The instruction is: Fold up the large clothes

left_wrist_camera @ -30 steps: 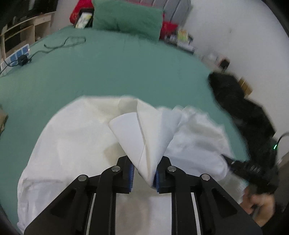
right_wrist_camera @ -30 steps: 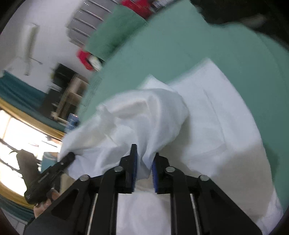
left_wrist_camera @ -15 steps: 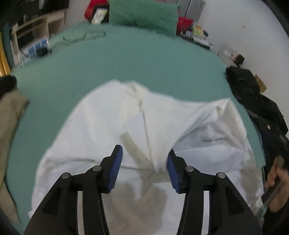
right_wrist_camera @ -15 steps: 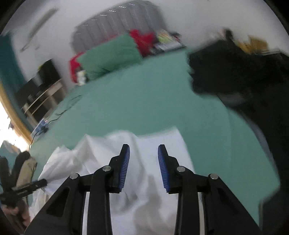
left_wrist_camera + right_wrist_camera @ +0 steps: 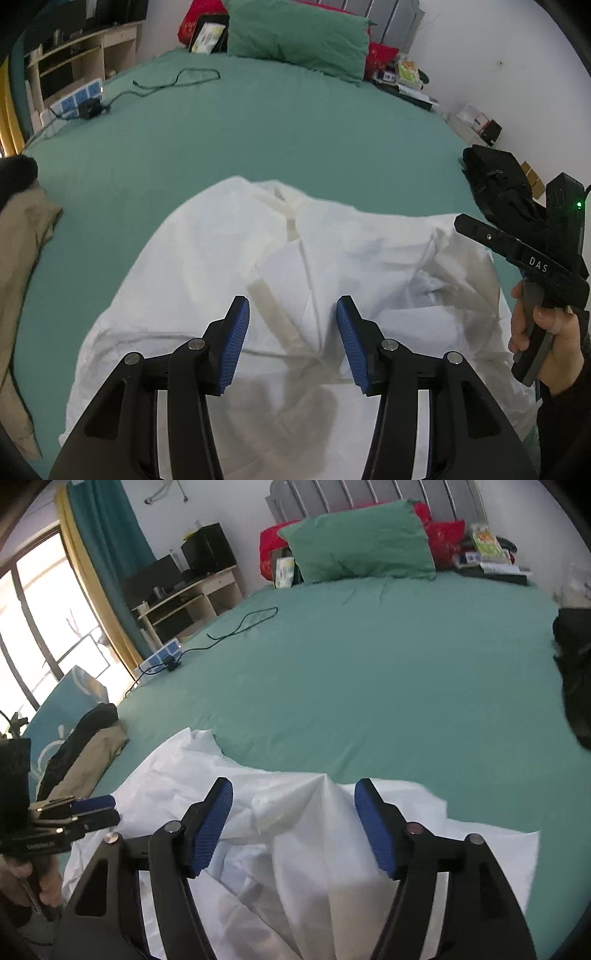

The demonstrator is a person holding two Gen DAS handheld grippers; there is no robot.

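Observation:
A large white garment lies rumpled on the green bed sheet, with a pale strip running down its middle. My left gripper hovers just above it, open, its blue pads clear of the cloth. In the right wrist view the garment has a raised ridge of cloth between the jaws of my right gripper. Those jaws are opening and neither pad presses on the ridge. The right gripper's black body shows at the right edge, in a hand. The left gripper appears at the left.
A green pillow and red cushions lie at the headboard. A black cable runs to a power strip on the left. Dark clothing sits on the bed's right edge, beige and black clothes on its left. Desk and window stand beyond.
Both grippers let go of the folds of white cloth they pinched and now stand wide. The cloth has dropped onto the garment. The right gripper rolled level and lifted back.

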